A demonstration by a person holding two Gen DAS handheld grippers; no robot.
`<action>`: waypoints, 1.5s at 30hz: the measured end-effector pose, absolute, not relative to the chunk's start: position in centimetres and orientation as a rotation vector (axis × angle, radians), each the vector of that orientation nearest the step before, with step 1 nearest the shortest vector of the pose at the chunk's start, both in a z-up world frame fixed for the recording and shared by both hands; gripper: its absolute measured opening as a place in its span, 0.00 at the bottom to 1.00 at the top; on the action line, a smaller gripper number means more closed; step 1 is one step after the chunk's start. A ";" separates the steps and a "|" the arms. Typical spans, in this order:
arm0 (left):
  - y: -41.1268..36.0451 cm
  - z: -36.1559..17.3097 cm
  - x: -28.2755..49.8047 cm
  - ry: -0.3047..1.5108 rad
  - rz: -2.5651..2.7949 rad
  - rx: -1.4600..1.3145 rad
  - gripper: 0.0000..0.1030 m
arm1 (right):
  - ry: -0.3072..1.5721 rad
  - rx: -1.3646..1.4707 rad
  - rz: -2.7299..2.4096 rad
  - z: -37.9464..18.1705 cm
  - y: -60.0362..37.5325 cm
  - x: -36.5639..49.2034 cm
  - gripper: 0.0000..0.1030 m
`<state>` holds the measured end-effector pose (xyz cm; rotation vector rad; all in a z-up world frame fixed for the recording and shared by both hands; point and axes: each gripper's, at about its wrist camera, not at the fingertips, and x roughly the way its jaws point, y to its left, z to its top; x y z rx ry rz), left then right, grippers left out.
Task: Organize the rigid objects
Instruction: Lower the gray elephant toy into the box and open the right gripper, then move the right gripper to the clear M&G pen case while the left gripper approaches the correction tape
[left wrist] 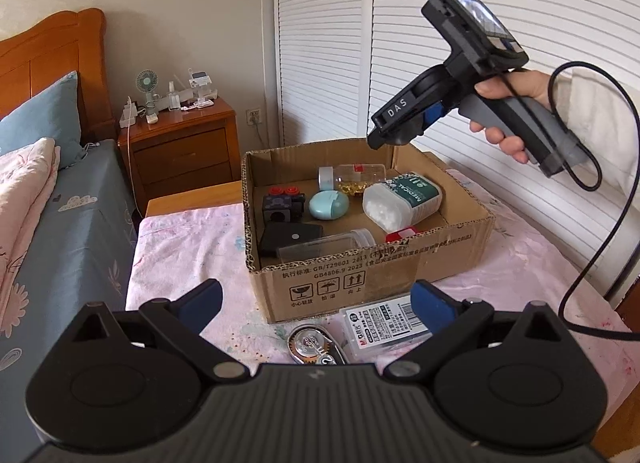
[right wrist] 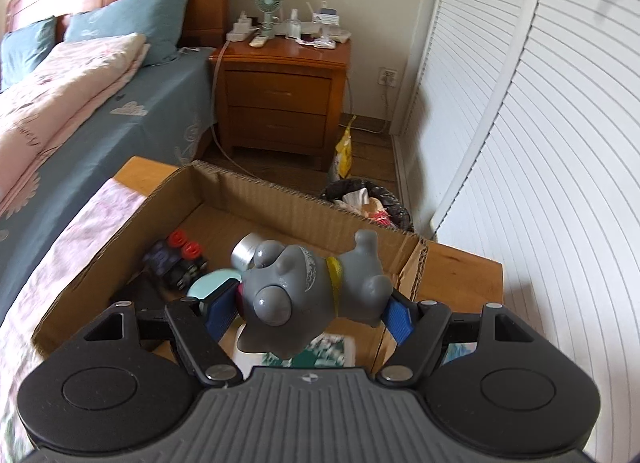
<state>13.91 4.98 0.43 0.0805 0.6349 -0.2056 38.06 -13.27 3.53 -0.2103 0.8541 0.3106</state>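
- Right gripper [right wrist: 310, 313] held above the open cardboard box [right wrist: 256, 199]; its blue-padded fingers [right wrist: 219, 313] pinch a grey rubber dog figure [right wrist: 304, 295] with a yellow collar, lying sideways between them.
- In the left wrist view the right gripper [left wrist: 378, 143] hangs over the box's far right corner; from there I cannot see the toy.
- Left gripper [left wrist: 316, 301] low over the pink tablecloth [left wrist: 180, 239], just in front of the box; fingers spread wide, nothing between them.
- Between those fingers, on the cloth: a correction tape dispenser [left wrist: 314, 343] and a clear flat case with a barcode label [left wrist: 380, 323], possibly pencil leads.
- Inside the box: white medical swab canister [left wrist: 402, 199] on its side, teal oval case [left wrist: 329, 205], bottle of yellow capsules [left wrist: 354, 179], black toy block with red knobs [left wrist: 282, 203], flat black case [left wrist: 290, 239], clear tube [left wrist: 328, 245].
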 end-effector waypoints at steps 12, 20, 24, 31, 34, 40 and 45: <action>5.8 0.2 14.6 0.636 -0.162 0.056 0.99 | 0.887 -0.168 0.248 1.9 -14.9 38.6 1.00; 5.7 -0.6 14.7 0.656 -0.146 0.059 0.99 | 0.912 -0.109 0.210 1.8 -16.2 34.9 1.00; 6.0 -1.2 14.9 0.674 -0.126 0.060 0.99 | 0.918 -0.073 0.207 1.6 -16.7 32.6 1.00; 6.7 -2.3 14.6 0.715 -0.095 0.061 0.99 | 0.892 -0.064 0.206 2.0 -16.5 27.3 1.00; 7.1 -2.6 14.4 0.725 -0.090 0.052 0.99 | 0.885 -0.055 0.230 1.8 -16.0 25.1 1.00; 8.3 -2.8 13.4 0.716 -0.063 0.048 0.99 | 0.951 -0.036 0.248 -1.0 -13.5 22.5 1.00; 9.8 -2.8 12.3 0.704 -0.048 0.053 0.99 | 1.008 -0.008 0.259 -3.6 -10.3 21.8 1.00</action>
